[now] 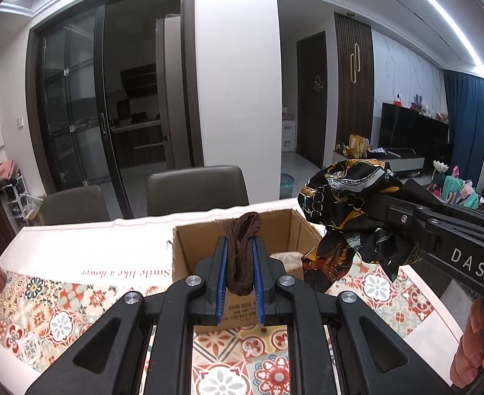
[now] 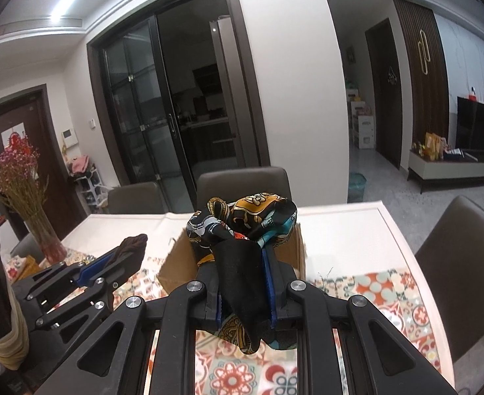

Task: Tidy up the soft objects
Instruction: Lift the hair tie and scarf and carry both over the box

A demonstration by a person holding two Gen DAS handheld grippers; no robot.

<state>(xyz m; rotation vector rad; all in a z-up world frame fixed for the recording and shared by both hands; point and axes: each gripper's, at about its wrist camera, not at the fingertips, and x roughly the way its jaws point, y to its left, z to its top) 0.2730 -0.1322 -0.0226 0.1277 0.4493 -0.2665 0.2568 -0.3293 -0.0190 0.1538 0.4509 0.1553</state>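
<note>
My left gripper (image 1: 240, 247) is shut on a bundle of brown cord (image 1: 242, 256) and holds it over the near wall of an open cardboard box (image 1: 192, 243). It also shows in the right wrist view (image 2: 123, 256) at the left. My right gripper (image 2: 242, 256) is shut on a crumpled black patterned silk scarf (image 2: 245, 220), held above the box (image 2: 176, 263). In the left wrist view the scarf (image 1: 347, 204) hangs at the box's right edge. A pale soft object (image 1: 286, 258) lies inside the box.
The box stands on a table with a tile-patterned cloth (image 1: 60, 312). A vase of dried flowers (image 2: 27, 197) stands at the table's left. Grey chairs (image 1: 195, 191) line the far side, and another chair (image 2: 466, 263) is at the right.
</note>
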